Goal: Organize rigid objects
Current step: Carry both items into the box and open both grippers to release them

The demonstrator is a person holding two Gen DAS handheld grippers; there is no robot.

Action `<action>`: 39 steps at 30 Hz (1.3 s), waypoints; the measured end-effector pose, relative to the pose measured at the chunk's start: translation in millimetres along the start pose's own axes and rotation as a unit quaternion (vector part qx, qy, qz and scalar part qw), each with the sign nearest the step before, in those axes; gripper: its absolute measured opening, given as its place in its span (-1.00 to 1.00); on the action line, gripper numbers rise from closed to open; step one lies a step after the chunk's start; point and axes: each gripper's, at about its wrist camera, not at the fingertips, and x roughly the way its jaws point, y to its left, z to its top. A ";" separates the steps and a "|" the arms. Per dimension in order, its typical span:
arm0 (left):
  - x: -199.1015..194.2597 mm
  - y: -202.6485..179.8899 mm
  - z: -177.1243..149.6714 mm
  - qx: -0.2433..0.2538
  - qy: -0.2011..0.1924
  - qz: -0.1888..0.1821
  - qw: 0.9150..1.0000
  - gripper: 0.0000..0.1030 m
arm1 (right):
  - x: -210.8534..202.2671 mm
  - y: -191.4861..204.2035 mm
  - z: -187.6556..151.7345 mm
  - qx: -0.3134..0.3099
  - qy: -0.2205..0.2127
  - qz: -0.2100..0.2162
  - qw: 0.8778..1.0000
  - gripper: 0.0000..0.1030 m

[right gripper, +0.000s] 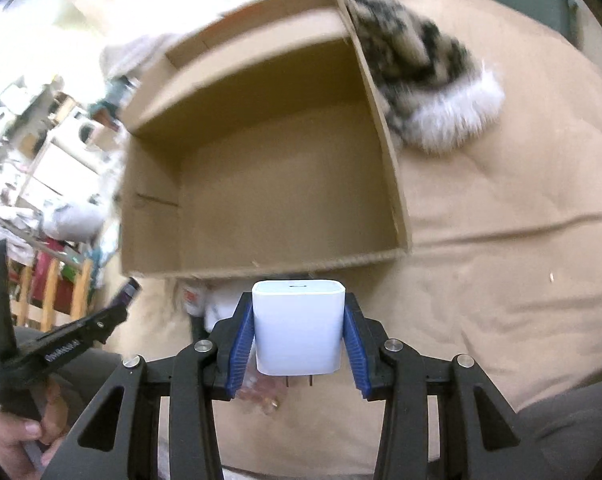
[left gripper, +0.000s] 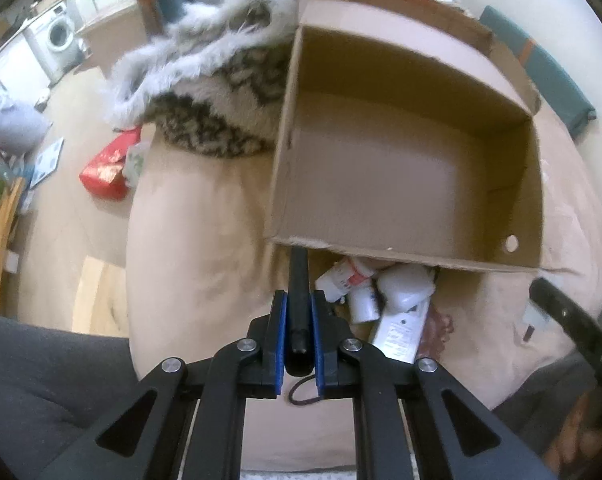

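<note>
the left gripper (left gripper: 299,320) has its jaws clamped on a slim black stick (left gripper: 298,280) and the right gripper (right gripper: 299,330) has its jaws clamped on a white charger block (right gripper: 299,326), both held just before the cardboard box (left gripper: 405,168) on the bed (right gripper: 501,240).

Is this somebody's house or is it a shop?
Most likely a home: a washing machine stands by the far wall, a furry blanket lies on a soft beige bed or sofa, beside a cardboard box.
</note>
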 end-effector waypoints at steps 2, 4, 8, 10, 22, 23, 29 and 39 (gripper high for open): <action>-0.5 0.0 1.9 0.000 0.004 -0.009 1.000 -0.80 | -4.5 0.2 5.4 0.002 -0.009 0.007 1.000 -0.14; -2.5 -3.6 0.4 0.005 -0.002 -0.009 1.000 -0.80 | -8.9 -1.9 7.0 0.003 -0.012 0.010 1.000 -0.14; -16.8 -15.6 -5.5 0.030 -0.033 -0.015 0.999 -0.80 | -10.5 0.3 9.0 -0.007 -0.015 0.010 1.000 -0.14; -27.5 -22.1 -2.0 0.039 -0.047 -0.032 0.998 -0.80 | -12.0 1.0 11.8 -0.008 -0.017 0.014 1.000 -0.14; -37.8 -59.5 74.5 0.072 -0.110 -0.022 0.991 -0.80 | -8.3 22.3 77.8 -0.041 -0.040 0.029 0.998 -0.14; -32.6 -60.0 81.1 0.066 -0.108 -0.019 0.992 -0.80 | -4.9 25.1 83.2 -0.046 -0.039 0.029 0.998 -0.14; 7.2 -62.2 100.7 0.053 -0.091 -0.004 0.994 -0.80 | 31.9 29.0 104.8 -0.059 -0.030 0.028 0.997 -0.14; 75.1 -59.7 96.7 0.057 -0.039 0.002 0.998 -0.80 | 90.2 19.2 91.7 -0.057 0.042 0.010 0.997 -0.14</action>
